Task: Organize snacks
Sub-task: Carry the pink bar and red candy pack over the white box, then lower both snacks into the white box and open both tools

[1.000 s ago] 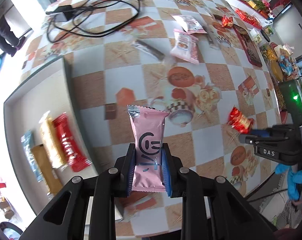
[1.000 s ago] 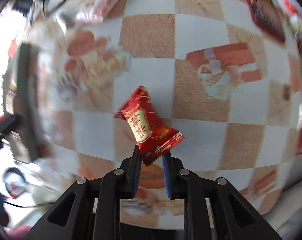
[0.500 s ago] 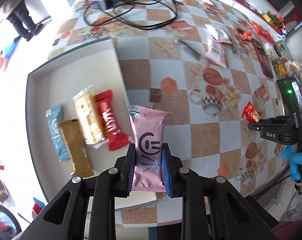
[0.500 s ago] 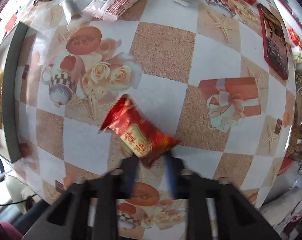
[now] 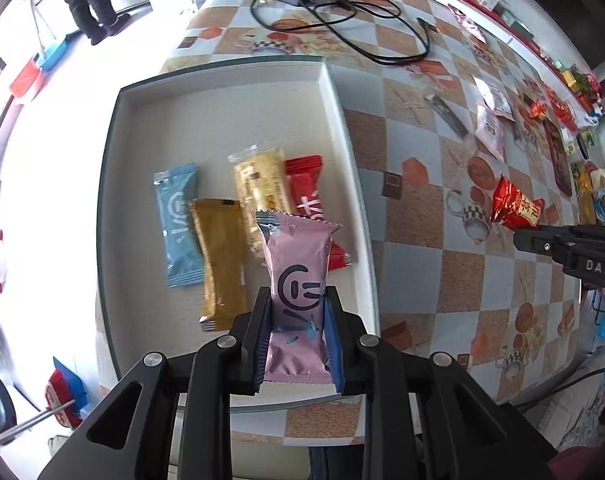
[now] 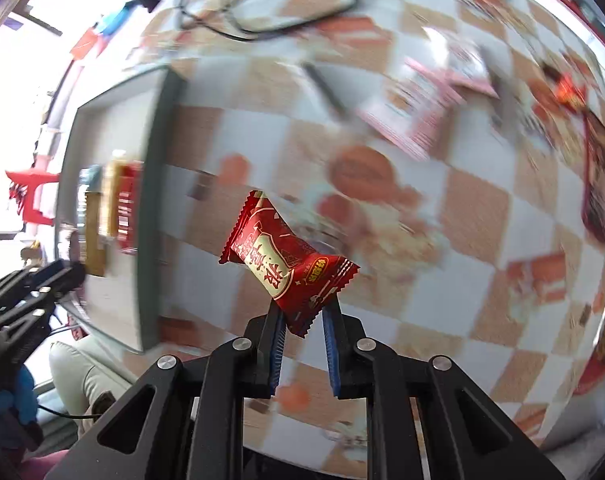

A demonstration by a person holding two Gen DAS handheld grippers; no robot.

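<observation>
A pink snack packet (image 5: pixel 298 280) is clamped upright between the jaws of the left gripper (image 5: pixel 297 340), held above the near right part of the white tray (image 5: pixel 230 92). Inside the tray, four snacks are already laid side by side: a blue packet (image 5: pixel 178 222) toward its left, then a gold bar (image 5: pixel 222 264), a pale cereal bar (image 5: pixel 262 196) and a red packet (image 5: pixel 308 204) nearest its right wall.

The right gripper (image 6: pixel 302 344) has just been closing, and its pads are now pinched on one crimped end of a red candy packet (image 6: pixel 286 264), which is carried clear of the patterned tablecloth (image 6: pixel 462 216), well to the right of the tray (that view is blurred).

The step in hand is judged to be the placing of the pink packet. It would best be lowered into a bare strip of the tray beside the row, kept parallel to the others, and released only once it is low, so that nothing is overlapped or knocked. The candy should be brought over afterwards, since only its edge is gripped and it could slip.
</observation>
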